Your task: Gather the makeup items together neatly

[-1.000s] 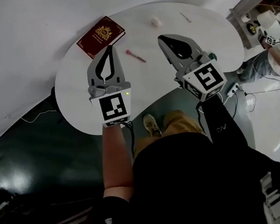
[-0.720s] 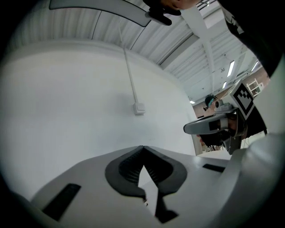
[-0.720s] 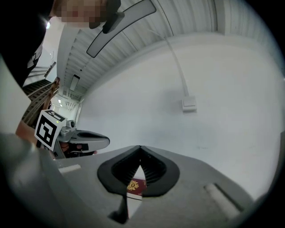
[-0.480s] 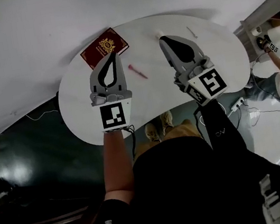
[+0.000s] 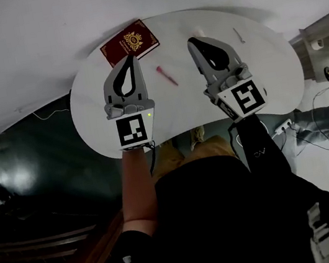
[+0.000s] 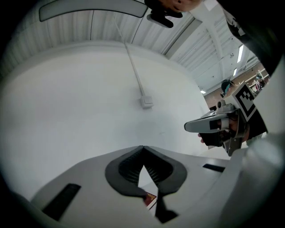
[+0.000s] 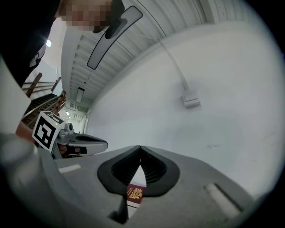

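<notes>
While both point level, left hand-held gripper [image 5: 131,57] and right hand-held gripper [image 5: 190,42] are closed.

A white, round-edged table [image 5: 267,72] is seen from above, standing over a dark green floor [image 5: 36,156]. At the table's far left edge lies a dark red booklet with a gold crest on its cover [image 5: 130,42], set at a slant with one corner close to the rim. A slim pink stick [image 5: 166,75] lies on the bare top nearer the middle, apart from the booklet. Toward the far right rests a short, thin pale stick [image 5: 237,35], well apart from both.
</notes>
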Demonstrator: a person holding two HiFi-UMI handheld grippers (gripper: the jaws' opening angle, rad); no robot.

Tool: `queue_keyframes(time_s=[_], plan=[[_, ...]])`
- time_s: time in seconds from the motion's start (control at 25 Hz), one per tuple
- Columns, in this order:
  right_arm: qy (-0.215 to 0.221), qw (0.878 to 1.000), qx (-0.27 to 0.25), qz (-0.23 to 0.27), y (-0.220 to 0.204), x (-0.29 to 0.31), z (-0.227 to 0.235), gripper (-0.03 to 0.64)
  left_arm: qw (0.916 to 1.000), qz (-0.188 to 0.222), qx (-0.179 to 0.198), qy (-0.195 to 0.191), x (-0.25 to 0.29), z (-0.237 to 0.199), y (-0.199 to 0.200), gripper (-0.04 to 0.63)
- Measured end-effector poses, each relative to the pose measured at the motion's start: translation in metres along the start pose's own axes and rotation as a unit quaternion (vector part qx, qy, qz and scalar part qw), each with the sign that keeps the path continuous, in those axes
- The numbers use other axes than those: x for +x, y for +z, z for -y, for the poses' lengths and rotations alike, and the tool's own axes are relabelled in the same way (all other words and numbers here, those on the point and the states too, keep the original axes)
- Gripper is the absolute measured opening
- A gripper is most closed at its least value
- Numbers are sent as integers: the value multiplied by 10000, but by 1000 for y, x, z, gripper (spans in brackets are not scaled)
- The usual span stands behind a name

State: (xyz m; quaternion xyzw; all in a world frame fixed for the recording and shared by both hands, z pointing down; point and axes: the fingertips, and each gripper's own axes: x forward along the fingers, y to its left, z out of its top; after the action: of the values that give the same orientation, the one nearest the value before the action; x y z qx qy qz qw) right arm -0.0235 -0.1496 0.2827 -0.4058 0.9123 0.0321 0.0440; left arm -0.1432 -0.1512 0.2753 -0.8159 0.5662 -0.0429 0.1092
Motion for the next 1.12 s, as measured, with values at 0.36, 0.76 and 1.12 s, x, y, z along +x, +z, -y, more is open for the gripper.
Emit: queue_keyframes(time_s=[0.36,0.76,1.12], plan=[[-199,9996,-19,193,12,23,-1,3,9992,209,210,-280,14,-19,2,9],[-7,9870,-285,-1583,-95,67,-14,84,9989,258,48,-384,12,-45,-8,9],[736,9183,-304,-3878,-263,63,-63,112,9996,39,100,-269,-4,-74,-33,9]])
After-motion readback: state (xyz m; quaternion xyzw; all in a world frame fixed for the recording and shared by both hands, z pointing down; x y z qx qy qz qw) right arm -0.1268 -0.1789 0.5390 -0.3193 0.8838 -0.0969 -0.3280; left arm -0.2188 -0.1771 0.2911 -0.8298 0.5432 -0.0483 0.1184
